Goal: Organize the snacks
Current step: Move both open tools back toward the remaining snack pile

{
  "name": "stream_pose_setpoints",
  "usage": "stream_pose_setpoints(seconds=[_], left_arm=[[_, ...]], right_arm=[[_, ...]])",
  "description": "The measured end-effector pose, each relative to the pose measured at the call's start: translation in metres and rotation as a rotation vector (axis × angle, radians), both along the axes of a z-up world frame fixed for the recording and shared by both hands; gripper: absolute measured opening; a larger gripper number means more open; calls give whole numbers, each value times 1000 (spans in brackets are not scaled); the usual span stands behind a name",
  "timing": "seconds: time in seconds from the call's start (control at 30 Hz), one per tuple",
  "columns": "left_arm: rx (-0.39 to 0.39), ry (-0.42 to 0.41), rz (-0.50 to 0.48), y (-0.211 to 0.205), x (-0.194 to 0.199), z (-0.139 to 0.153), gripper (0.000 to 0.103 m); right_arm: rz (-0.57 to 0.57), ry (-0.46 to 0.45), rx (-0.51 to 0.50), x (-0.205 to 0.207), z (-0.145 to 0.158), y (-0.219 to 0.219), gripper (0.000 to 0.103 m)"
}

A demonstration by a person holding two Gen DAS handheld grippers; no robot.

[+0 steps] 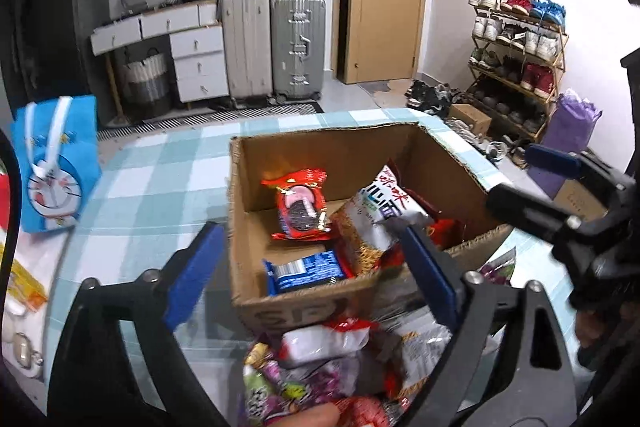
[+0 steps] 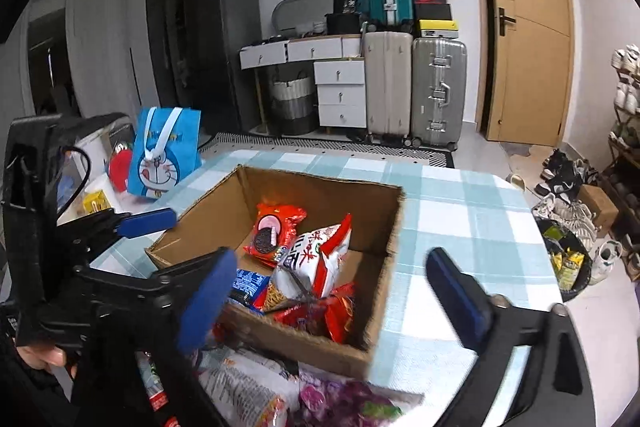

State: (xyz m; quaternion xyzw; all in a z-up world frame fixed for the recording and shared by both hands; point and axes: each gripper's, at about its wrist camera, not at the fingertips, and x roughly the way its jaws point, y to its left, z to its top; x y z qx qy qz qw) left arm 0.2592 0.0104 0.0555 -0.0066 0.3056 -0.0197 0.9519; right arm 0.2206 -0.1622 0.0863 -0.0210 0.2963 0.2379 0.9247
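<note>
Cardboard, brown and open-topped, the box (image 1: 440,163) sits on a table (image 1: 160,167) covered in a teal-and-white check cloth. Inside it lie a red cookie packet (image 1: 302,205) toward the far side, a white-and-red noodle bag (image 1: 380,215) to its right, and a blue cookie packet (image 1: 306,271) against the near wall. More snack packets (image 1: 328,359) are heaped on the table just near the box. The left gripper (image 1: 308,275) hangs over the near edge, fingers spread wide with nothing between them. The right gripper (image 2: 332,291) is likewise wide apart and empty. A blue cartoon bag (image 2: 166,151) stands at the far left.
</note>
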Motion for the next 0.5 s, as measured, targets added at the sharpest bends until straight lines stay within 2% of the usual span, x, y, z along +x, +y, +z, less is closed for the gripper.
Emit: stream_pose_setpoints(seconds=[0.03, 0.2, 0.5], left_arm=[[4, -12, 6, 1, -6, 1, 102], [-5, -8, 13, 9, -37, 4, 102], [-18, 28, 38, 27, -90, -14, 102]], right_arm=[[-10, -1, 6, -3, 1, -5, 102], [-14, 44, 31, -16, -1, -25, 102], [-40, 110, 11, -41, -20, -42, 102]])
